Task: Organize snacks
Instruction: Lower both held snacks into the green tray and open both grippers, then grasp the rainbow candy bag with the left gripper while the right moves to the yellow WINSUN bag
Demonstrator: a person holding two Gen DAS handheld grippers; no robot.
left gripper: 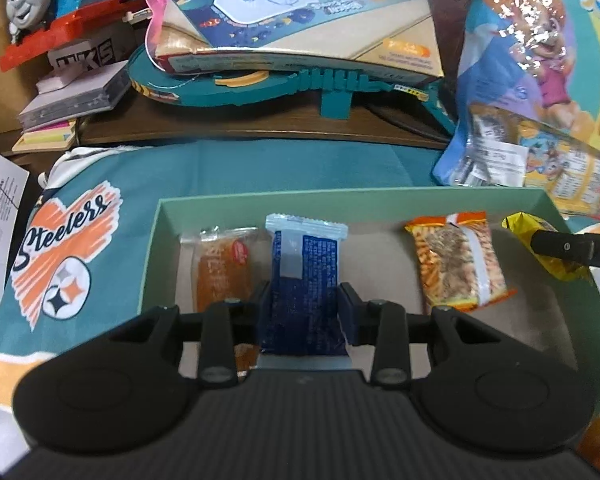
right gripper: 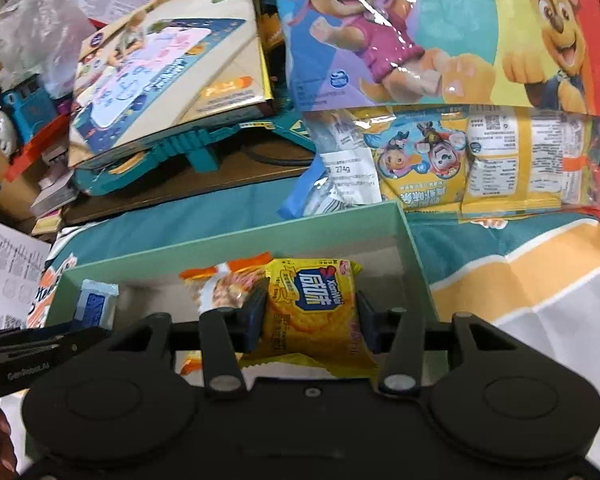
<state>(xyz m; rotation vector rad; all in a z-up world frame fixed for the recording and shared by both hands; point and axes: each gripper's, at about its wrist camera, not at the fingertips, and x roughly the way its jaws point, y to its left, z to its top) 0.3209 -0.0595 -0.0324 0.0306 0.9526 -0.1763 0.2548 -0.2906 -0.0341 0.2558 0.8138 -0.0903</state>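
Over the green box (left gripper: 380, 200), left to right: an amber snack (left gripper: 223, 268) lies inside, the left gripper (left gripper: 305, 304) clamps the blue packet (left gripper: 304, 280), an orange snack (left gripper: 460, 260) lies inside, and the right gripper (right gripper: 310, 320) clamps the yellow biscuit pack (right gripper: 312, 308).

The blue packet (left gripper: 304, 280) has its lower end hidden behind the left gripper's (left gripper: 304, 312) body, the yellow packet (right gripper: 312, 320) likewise under the right gripper (right gripper: 310, 320), and the box's (left gripper: 380, 196) near wall is totally covered, small print unreadable
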